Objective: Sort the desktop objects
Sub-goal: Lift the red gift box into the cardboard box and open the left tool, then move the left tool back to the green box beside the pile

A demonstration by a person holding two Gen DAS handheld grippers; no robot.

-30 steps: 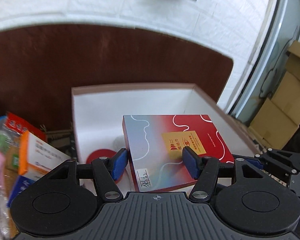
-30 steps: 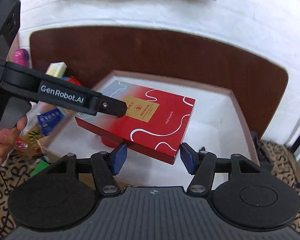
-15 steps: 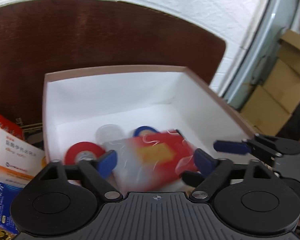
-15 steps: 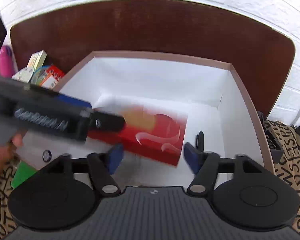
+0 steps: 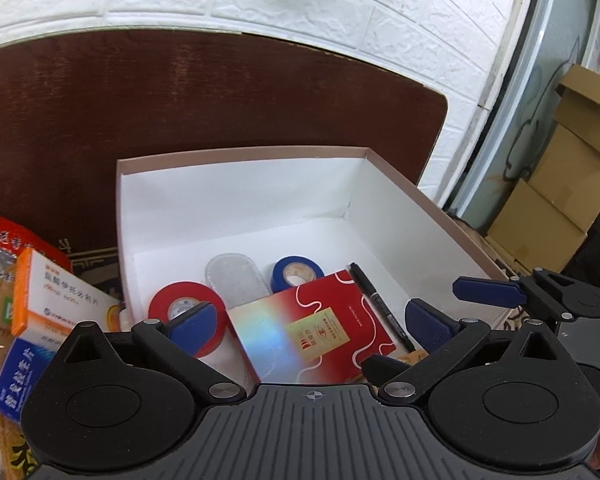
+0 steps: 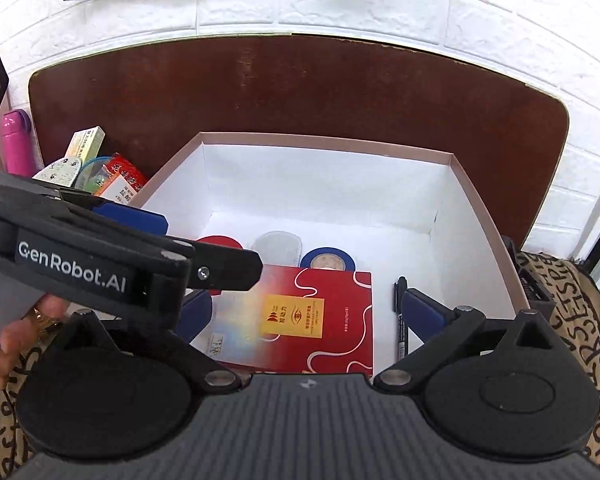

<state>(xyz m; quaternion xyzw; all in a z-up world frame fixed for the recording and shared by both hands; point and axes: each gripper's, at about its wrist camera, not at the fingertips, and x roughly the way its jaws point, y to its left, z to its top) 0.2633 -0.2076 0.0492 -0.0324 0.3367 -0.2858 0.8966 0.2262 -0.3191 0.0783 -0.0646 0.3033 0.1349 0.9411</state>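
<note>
A red and silver flat box lies inside the white storage box, beside a red tape roll, a blue tape roll, a grey oval pad and a black pen. My left gripper is open and empty above the flat box. My right gripper is open and empty over the same box; the left gripper crosses its view at the left.
Medicine boxes and packets are piled left of the storage box. A pink bottle stands far left. A dark wooden board backs the table. Cardboard cartons stand at the right.
The left gripper opened and let go of the red and silver box, which dropped flat into the white storage box. Both grippers now hover above it.
</note>
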